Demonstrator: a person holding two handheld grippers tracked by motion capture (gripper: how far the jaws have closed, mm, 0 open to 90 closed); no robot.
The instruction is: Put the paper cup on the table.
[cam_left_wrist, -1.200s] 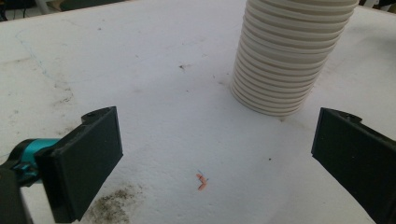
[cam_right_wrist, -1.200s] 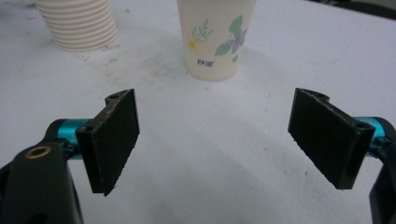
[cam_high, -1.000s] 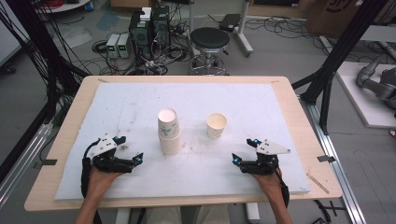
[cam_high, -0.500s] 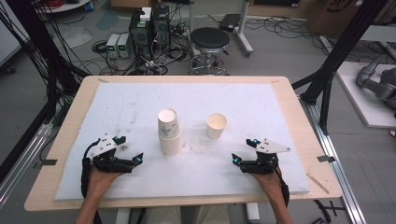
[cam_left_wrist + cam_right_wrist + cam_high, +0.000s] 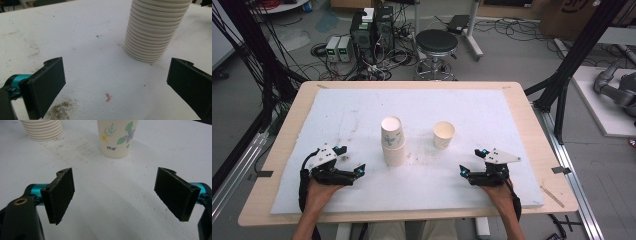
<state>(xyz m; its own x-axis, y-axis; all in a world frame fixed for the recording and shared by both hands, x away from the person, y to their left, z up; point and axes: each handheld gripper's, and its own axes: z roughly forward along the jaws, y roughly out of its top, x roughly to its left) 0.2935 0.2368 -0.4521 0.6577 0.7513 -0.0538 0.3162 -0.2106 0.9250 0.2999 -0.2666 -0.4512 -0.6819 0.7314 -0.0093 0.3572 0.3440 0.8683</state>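
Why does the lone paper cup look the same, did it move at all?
No. The single cup stands in the same spot on the white mat, just right of the cup stack, as in the earlier high views. Both grippers rest apart from it.

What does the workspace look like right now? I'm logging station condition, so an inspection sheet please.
Surface: white pad on a wooden table, scuffed, dark grit near the left gripper.
Job's things: stack of paper cups upright; single flowered cup upright, apart from it.
Clutter: small orange scrap on the pad.
Grippers: left gripper and right gripper open, holding nothing, resting on the pad.
Cables: tangled on the floor behind the table.
Surroundings: stool, electronics boxes.
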